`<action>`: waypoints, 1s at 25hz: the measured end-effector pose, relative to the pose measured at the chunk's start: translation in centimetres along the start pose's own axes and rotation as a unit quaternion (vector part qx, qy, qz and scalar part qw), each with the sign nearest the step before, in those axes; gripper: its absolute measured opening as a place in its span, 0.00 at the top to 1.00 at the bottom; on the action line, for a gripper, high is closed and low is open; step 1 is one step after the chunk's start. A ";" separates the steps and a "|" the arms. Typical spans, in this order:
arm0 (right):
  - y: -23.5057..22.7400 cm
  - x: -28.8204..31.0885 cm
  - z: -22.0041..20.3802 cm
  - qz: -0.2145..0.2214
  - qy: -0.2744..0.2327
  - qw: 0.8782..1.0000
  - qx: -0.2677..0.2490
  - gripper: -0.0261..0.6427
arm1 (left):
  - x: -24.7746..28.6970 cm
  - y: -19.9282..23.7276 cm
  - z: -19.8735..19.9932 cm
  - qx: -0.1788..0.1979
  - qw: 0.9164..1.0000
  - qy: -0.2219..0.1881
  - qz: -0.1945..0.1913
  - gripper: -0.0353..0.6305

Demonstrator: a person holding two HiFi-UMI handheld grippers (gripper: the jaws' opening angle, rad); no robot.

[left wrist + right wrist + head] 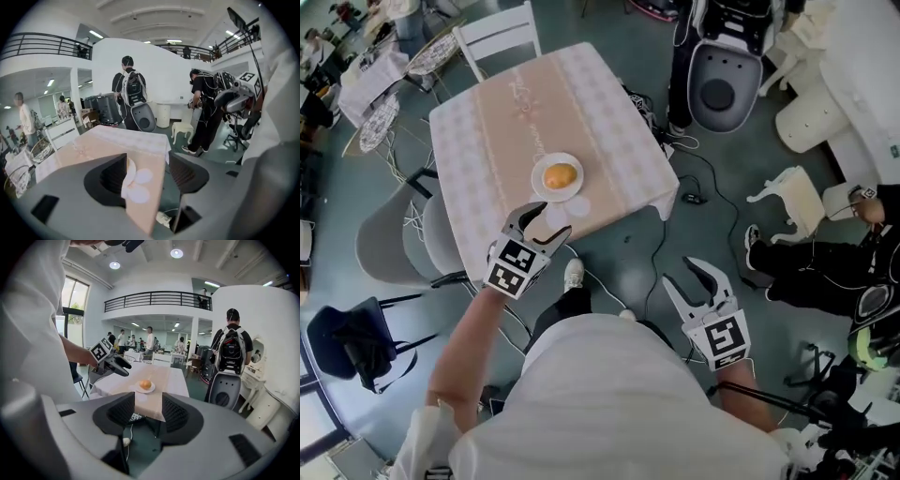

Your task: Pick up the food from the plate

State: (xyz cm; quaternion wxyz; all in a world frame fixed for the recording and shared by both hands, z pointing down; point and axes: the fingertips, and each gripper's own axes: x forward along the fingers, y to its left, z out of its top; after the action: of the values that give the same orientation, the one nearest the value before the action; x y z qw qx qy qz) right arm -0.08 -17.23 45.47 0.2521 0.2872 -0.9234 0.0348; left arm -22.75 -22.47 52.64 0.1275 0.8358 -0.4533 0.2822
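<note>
A round orange piece of food (560, 175) lies on a small white plate (538, 184) near the front edge of a table (487, 122) with a pale pink cloth. My left gripper (553, 217) hovers at that edge just short of the plate, open with nothing between its jaws. In the left gripper view the plate's rim (131, 168) shows past the left jaw. My right gripper (682, 274) is off the table over the floor, open and empty. The right gripper view shows the food (146, 384) far ahead and the left gripper (123, 366) beside the plate.
A white chair (497, 33) stands behind the table and a grey chair (389, 244) at its left. A black and white machine (722, 66) is at the back right. Cables (694, 187) cross the floor. A person sits at the right (825, 267).
</note>
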 end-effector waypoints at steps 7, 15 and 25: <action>-1.1 3.9 2.0 -0.078 0.024 0.995 0.053 0.68 | 8.9 7.9 -3.7 0.084 0.992 0.079 -0.057 0.43; -1.0 4.3 1.7 -0.146 0.059 0.982 0.102 0.69 | 15.3 10.1 -7.4 0.144 0.975 0.132 -0.102 0.36; -0.4 2.1 0.6 -0.181 0.081 0.972 0.123 0.69 | 17.4 10.0 -9.2 0.171 0.968 0.155 -0.096 0.39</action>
State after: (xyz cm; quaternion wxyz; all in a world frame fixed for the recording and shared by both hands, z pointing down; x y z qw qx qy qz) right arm -1.64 -18.77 45.99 0.2910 0.4750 -0.8210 0.1251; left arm -26.86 -35.64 69.81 0.0777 0.8312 -0.2904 0.4677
